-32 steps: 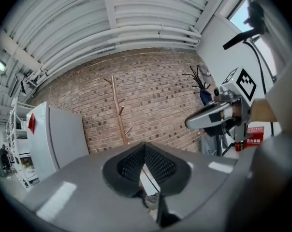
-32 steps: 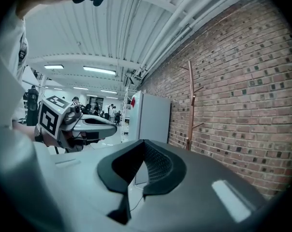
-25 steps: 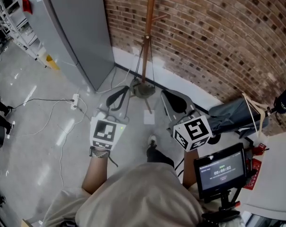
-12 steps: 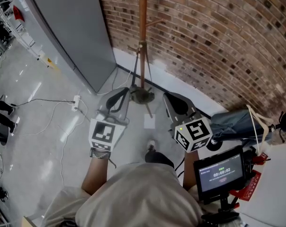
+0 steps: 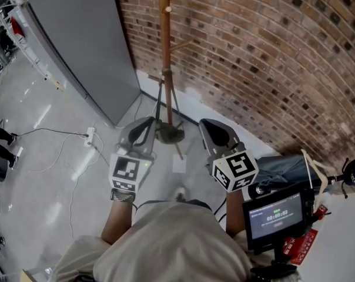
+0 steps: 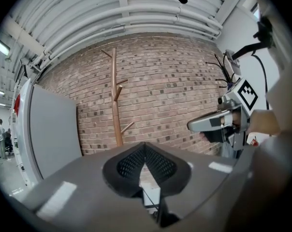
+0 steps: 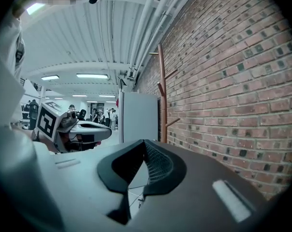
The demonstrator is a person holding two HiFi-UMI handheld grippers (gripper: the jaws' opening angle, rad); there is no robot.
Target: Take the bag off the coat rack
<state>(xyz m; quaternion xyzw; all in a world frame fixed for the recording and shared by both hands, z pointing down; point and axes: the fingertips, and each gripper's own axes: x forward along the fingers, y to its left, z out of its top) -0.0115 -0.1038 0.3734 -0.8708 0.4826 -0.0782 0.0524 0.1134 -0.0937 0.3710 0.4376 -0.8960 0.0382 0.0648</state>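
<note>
A bare wooden coat rack [image 5: 164, 40] stands against the brick wall, its round base [image 5: 168, 135] on the floor between my grippers. No bag shows on its pegs in any view. A grey-blue bag [image 5: 283, 166] with a beige strap lies at the right, apart from the rack. My left gripper [image 5: 149, 121] and right gripper [image 5: 206, 122] are held side by side just short of the base, both shut and empty. In the left gripper view the rack [image 6: 115, 100] rises ahead of the shut jaws. In the right gripper view the rack [image 7: 162, 95] stands by the wall.
A tall grey cabinet [image 5: 83, 46] stands left of the rack, and the brick wall [image 5: 271, 51] runs behind. A power strip with cables [image 5: 89, 135] lies on the floor at left, a white sheet [image 5: 178, 163] near my feet. A small screen [image 5: 275, 213] sits at lower right.
The rack has slid left and lower in the head view, showing more of its pole. Both grippers stay shut and side by side; the bag has shifted slightly down at the right.
</note>
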